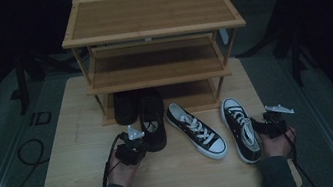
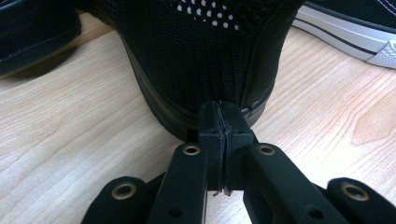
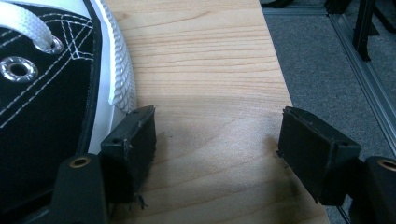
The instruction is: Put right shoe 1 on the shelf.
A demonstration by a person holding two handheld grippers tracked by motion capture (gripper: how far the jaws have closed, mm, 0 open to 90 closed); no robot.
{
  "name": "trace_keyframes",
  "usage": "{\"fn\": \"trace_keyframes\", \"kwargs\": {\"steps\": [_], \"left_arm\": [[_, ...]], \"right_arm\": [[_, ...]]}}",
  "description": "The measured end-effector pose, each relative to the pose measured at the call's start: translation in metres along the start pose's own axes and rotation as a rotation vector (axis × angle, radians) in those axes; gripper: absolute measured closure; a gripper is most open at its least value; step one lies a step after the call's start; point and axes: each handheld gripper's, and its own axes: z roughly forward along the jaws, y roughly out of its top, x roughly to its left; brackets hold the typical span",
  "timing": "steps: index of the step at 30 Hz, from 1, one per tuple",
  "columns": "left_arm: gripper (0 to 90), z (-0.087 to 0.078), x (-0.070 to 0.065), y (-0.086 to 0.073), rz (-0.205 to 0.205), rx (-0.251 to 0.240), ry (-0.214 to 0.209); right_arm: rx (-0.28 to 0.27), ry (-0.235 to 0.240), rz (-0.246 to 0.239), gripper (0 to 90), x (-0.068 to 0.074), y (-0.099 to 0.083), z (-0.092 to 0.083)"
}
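Now the left gripper point(image 1: 138, 146) sits at the heel end of the black slip-on shoe point(image 1: 152, 121), and the left gripper view shows its jaws pressed together at the shoe's knit heel point(image 2: 205, 60); they look pinched on the heel edge, though the fabric between the pads is hard to make out. That shoe lies on the table point(image 1: 75, 138) with its long axis running away from the person, toe pointing at the bottom shelf of the wooden rack point(image 1: 151, 12), heel toward the hand. So the line to watch is heel-to-toe: straight ahead from the gripper, and the rack's lowest tier lies dead in front, where a second dark shoe point(image 1: 125, 107) already sits just to the left. A push along that axis looks like the natural next move, keeping clear of that neighbour.

Over on the other side, the right gripper point(image 1: 268, 125) rests by the right-hand sneaker point(image 1: 240, 130), jaws spread wide on bare table, nothing between them; the sneaker's white sole point(image 3: 119, 70) is just beside one pad. The other sneaker point(image 1: 195, 130) lies angled between the 2 hands. The left hand is plainly nearer the slip-on.
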Motion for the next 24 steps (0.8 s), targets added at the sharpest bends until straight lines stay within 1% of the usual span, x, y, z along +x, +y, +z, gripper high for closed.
{"fn": "trace_keyframes", "kwargs": {"steps": [3,4,7,8,9,10,11,12,13,14,15,16,17,18,21,24], "left_arm": [[88.6,0.002,-0.003,0.001,0.008,-0.002,-0.004],[88.5,0.003,-0.006,0.002,0.018,-0.001,0.000],[87.9,0.003,-0.009,0.002,0.024,-0.003,0.003],[87.7,0.002,-0.013,0.001,0.037,0.001,-0.001],[87.3,0.002,-0.013,0.001,0.037,0.001,-0.001],[86.9,0.002,-0.018,-0.001,0.054,0.006,-0.006],[86.5,0.002,-0.018,-0.001,0.054,0.006,-0.006],[86.0,0.005,-0.025,-0.003,0.086,0.022,-0.014],[86.0,0.005,-0.025,-0.003,0.086,0.022,-0.014],[86.1,0.010,-0.032,-0.005,0.109,0.044,-0.026],[86.1,0.010,-0.032,-0.005,0.109,0.044,-0.026],[86.2,0.016,-0.037,-0.006,0.124,0.061,-0.032],[86.2,0.016,-0.037,-0.006,0.124,0.061,-0.032],[86.4,0.020,-0.040,-0.007,0.130,0.072,-0.038],[86.7,0.027,-0.044,-0.007,0.143,0.081,-0.040],[86.9,0.034,-0.045,-0.005,0.143,0.087,-0.037]], "right_arm": [[0.000,0.000,0.000,27.5,0.000,0.000,0.000],[0.000,0.000,0.000,27.5,0.000,0.000,0.000],[0.000,0.000,0.000,27.5,0.000,0.000,0.000],[0.000,0.000,0.000,27.5,0.000,0.000,0.000],[0.000,0.000,0.000,27.5,0.000,0.000,0.000],[0.000,0.000,0.000,27.5,0.000,0.000,0.000],[0.000,0.000,0.001,27.5,0.000,0.000,0.000],[0.000,0.000,0.001,27.5,0.000,0.000,0.000],[0.000,0.000,0.001,27.5,0.000,0.000,0.000],[0.000,0.000,0.001,27.5,0.000,0.000,0.000],[0.000,0.000,0.001,27.5,0.000,0.000,0.000],[0.000,0.000,0.001,27.5,0.000,0.000,0.000],[0.000,0.000,0.001,27.5,0.000,0.000,0.000],[0.000,0.000,0.001,27.5,0.000,0.000,0.000],[0.000,0.000,0.001,27.5,0.000,0.000,0.000],[0.000,0.000,0.001,27.5,0.000,0.000,0.000]]}}
